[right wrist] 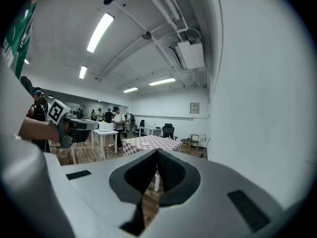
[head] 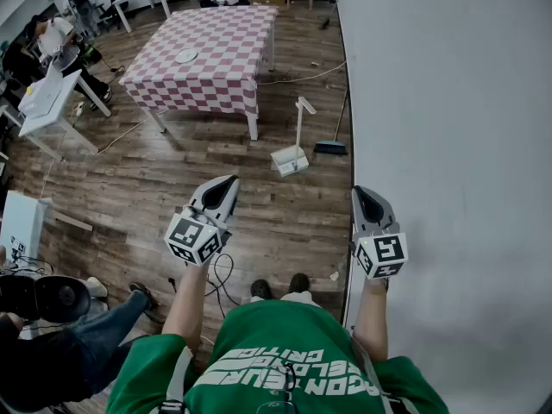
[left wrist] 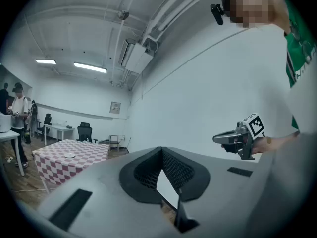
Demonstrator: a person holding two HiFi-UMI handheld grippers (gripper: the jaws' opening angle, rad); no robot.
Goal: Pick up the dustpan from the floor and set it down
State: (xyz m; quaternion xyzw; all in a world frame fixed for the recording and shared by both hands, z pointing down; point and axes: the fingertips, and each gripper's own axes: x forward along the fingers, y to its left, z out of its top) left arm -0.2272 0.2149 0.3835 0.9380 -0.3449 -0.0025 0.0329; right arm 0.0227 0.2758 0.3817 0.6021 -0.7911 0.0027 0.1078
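Dustpan (head: 290,159): on wooden floor (head: 164,175), long handle upright, just beside broom (head: 330,147), near corner of checkered table (head: 226,41) and white wall (head: 448,102). Well ahead of the 2 grippers.
Left gripper (head: 229,181): jaws clenched tip to tip, nothing between.
Right gripper (head: 360,191): close to wall, jaws clenched, empty.
Grippers side by side, apart, both clear of dustpan.
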